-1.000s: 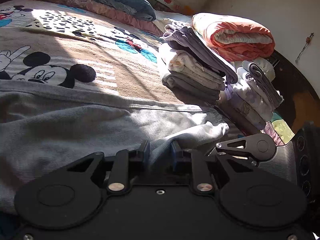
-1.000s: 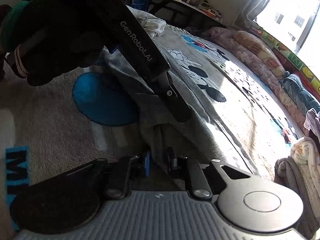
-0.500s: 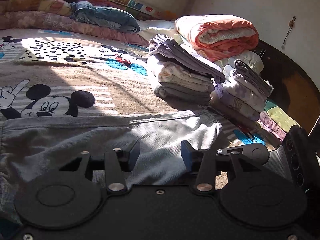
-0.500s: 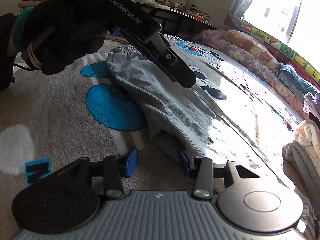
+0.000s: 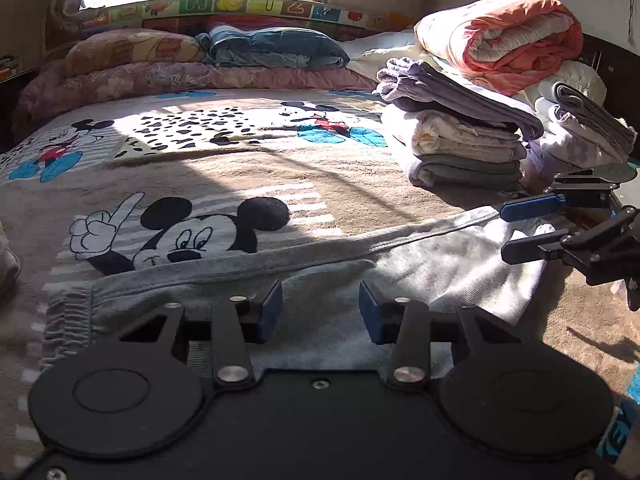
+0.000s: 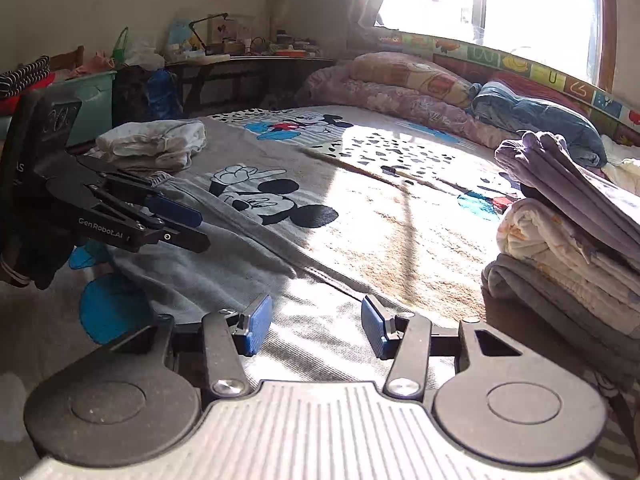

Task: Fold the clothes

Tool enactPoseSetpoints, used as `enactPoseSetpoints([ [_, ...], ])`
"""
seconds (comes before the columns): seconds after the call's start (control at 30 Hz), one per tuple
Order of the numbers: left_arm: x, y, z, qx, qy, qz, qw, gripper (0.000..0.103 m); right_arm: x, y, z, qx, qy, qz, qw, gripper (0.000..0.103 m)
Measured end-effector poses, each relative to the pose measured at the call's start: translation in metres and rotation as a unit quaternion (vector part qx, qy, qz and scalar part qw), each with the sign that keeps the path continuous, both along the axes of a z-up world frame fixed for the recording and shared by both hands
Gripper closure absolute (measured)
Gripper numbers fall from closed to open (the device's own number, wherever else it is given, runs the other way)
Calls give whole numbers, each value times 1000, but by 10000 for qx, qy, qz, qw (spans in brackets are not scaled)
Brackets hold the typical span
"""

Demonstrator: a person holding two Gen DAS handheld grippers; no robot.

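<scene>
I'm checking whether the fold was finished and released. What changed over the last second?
Both tongs let go: the left tongs and right tongs, shut on the grey trousers a second ago, now stand open and drawn back above the cloth. The trousers lie flat, folded lengthwise on the cartoon blanket. The stack of folded clothes stayed put.

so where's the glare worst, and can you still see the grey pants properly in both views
Right wrist view: the window is blown out white, and a sunlit patch washes out the grey pants near the tool. Left wrist view: milder, the pants read clearly, bright only at their right end; fisheye bends the bed edges in both.
</scene>
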State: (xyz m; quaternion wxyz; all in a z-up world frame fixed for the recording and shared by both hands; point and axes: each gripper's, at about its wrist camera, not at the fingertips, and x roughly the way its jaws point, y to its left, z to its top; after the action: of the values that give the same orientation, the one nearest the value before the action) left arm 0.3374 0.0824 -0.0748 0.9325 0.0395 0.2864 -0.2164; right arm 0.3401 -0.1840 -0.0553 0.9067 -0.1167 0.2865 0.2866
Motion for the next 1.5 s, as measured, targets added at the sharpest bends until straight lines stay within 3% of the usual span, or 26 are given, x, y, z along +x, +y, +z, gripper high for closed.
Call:
enactPoseSetpoints([
  [0.07, 6, 8, 0, 208, -60, 172, 9996, 62, 36, 13, -6, -263, 136, 120, 9995, 53],
  [0.23, 18, 35, -9, 367, 88, 453, 9983, 62, 87, 30, -29, -70, 836, 302, 9960, 57],
  [0.27, 19, 38, -10, 316, 126, 476, 9983, 62, 95, 32, -33, -4, 984, 342, 9946, 67],
  [0.3, 20, 40, -11, 256, 152, 480, 9984, 62, 100, 33, -38, 83, 1207, 424, 9917, 90],
  [0.4, 20, 39, -10, 224, 137, 512, 9983, 62, 99, 39, -35, -29, 1036, 367, 9939, 101],
  [0.47, 21, 40, -10, 204, 118, 575, 9981, 62, 101, 35, -28, 117, 912, 190, 9956, 101],
  [0.57, 24, 41, -13, 154, 248, 619, 9977, 62, 104, 41, -36, -438, 754, -39, 9962, 101],
  [0.63, 23, 38, -14, 269, 242, 588, 9976, 61, 100, 36, -35, -437, 634, -201, 9968, 97],
  [0.8, 12, 27, -1, 479, -11, 512, 9975, 61, 60, 5, -8, 1, 304, -398, 9987, 93],
  [0.93, -2, 10, 13, 336, -186, 6, 9993, 61, 21, -16, -2, -10, 324, -282, 9991, 93],
  [1.07, -12, -21, 8, 7, 0, -834, 9965, 61, 17, -17, -35, -494, 584, -283, 9967, 92],
  [1.13, -9, -37, -10, 291, 222, -887, 9954, 61, 19, -18, -54, -674, 530, -363, 9957, 83],
  [1.2, -8, -53, -32, 658, 397, -886, 9931, 61, 17, -25, -50, -531, 366, -609, 9961, 71],
  [1.33, -13, -47, -20, 524, 189, -925, 9942, 61, -3, -38, -29, -158, -127, -672, 9975, 67],
  [1.43, -10, -41, -20, 215, 284, -928, 9950, 60, -10, -33, -40, -844, -156, -591, 9946, 56],
  [1.47, -7, -44, -27, 376, 390, -814, 9952, 59, -6, -31, -52, -1368, -55, -697, 9881, 55],
  [1.5, -5, -46, -33, 472, 453, -738, 9951, 55, -12, -37, -54, -1370, -257, -821, 9868, 55],
])
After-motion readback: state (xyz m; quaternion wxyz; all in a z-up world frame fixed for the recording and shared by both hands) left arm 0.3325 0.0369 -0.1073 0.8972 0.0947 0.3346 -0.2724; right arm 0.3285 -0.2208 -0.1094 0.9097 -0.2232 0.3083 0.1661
